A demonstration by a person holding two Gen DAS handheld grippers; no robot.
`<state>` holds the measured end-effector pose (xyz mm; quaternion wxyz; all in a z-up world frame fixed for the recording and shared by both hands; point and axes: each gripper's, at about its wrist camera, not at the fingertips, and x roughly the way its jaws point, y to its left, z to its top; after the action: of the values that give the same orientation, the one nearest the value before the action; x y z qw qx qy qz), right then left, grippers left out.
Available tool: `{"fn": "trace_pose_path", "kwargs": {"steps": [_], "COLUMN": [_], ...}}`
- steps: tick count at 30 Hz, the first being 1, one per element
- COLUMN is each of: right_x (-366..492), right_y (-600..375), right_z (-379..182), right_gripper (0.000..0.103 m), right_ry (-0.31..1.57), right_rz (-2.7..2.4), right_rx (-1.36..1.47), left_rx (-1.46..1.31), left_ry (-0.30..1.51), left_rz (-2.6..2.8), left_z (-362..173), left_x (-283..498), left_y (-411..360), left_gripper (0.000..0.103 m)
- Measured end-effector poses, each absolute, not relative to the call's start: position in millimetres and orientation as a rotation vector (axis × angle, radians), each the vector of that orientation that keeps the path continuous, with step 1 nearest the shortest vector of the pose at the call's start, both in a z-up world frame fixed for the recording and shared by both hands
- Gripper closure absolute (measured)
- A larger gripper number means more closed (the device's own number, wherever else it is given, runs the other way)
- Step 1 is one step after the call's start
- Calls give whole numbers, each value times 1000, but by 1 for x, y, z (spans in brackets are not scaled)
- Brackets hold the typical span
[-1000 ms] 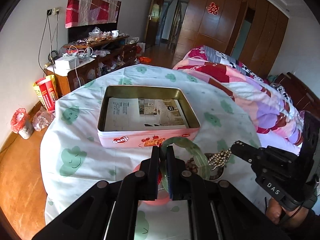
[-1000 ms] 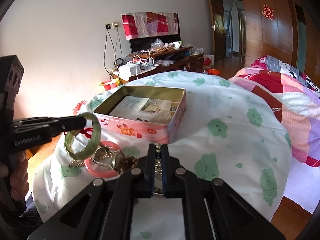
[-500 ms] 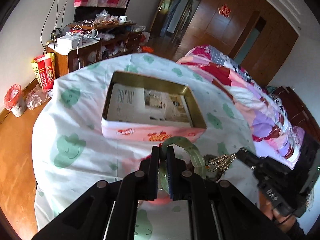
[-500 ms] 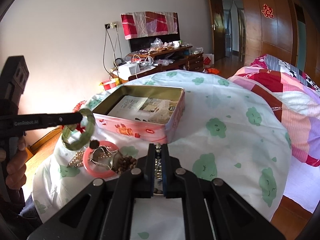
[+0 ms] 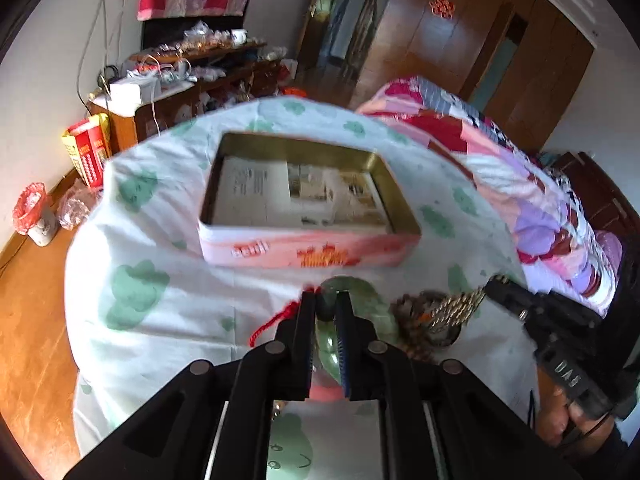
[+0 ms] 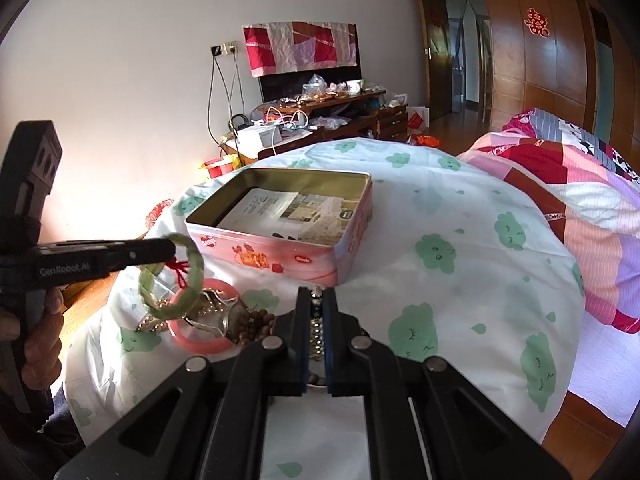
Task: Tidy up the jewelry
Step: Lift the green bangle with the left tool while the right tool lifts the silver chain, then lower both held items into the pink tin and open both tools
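Light: bright daylight, strongest on the white wall (image 6: 120, 80) left of the pink tin (image 6: 288, 220).
Glare: warm washed-out patch low on that wall.
Shadows: soft, short, beside the tin.
Blur: left wrist view smeared throughout; right wrist view sharp.
Distortion: fisheye bending, dark vignetted corners.

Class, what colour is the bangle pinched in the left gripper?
Pale jade green bangle, clearest in the right wrist view.

Tin (image 6: 256, 258): glossy printed metal, brassy inside | bangle (image 6: 192, 276): polished green stone | tablecloth (image 6: 460, 248): matt cloth | grippers: matt black plastic
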<state>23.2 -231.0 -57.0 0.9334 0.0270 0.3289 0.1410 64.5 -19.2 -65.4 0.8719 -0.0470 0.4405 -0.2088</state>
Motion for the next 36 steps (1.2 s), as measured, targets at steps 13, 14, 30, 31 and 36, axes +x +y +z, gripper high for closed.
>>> {"fn": "trace_pose_path", "kwargs": {"steps": [13, 14, 30, 31, 36], "right_x": [22, 22, 25, 25, 26], "right_y": [-229, -228, -224, -224, -223], "right_z": [-56, -55, -49, -49, -51], "right_gripper": [96, 96, 95, 95, 95], "right_ry": [674, 673, 662, 662, 665], "right_rz": [297, 301, 316, 317, 318], "right_rx": [53, 48, 34, 35, 36], "left_rx": [-61, -53, 75, 86, 112], "left_ry": [915, 904, 898, 910, 947], "left_rz": [-466, -463, -419, -411, -406], "left_z": [-66, -62, -74, -79, -94], "left_x": [56, 57, 42, 44, 48], "left_y": [-29, -29, -45, -46, -51], "left_gripper": [103, 103, 55, 65, 97]}}
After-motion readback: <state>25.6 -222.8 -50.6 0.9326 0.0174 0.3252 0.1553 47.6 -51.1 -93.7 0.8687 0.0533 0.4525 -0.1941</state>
